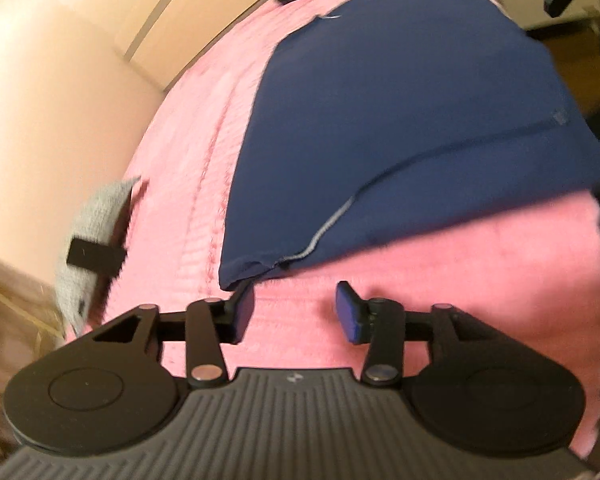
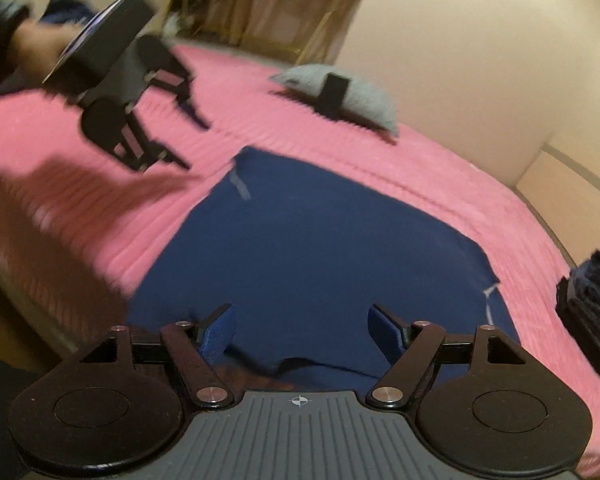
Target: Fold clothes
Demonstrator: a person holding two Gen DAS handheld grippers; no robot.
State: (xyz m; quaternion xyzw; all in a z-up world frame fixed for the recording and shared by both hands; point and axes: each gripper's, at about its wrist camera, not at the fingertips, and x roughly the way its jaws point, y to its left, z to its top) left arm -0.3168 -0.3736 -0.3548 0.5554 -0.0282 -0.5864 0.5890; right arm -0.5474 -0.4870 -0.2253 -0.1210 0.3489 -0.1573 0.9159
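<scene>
A dark blue garment lies flat on the pink bedspread; it fills the middle of the right wrist view as the dark blue garment. My left gripper is open just short of the garment's near corner, with only pink cover between its blue pads. My right gripper is open above the garment's near edge, nothing pinched between its pads. The left gripper also shows at upper left in the right wrist view, held by a hand above the pink bedspread.
A grey fabric item with a black strap lies at the far side of the bed, seen too as the grey item. Dark folded clothes sit at the right edge. A cardboard box stands behind the bed.
</scene>
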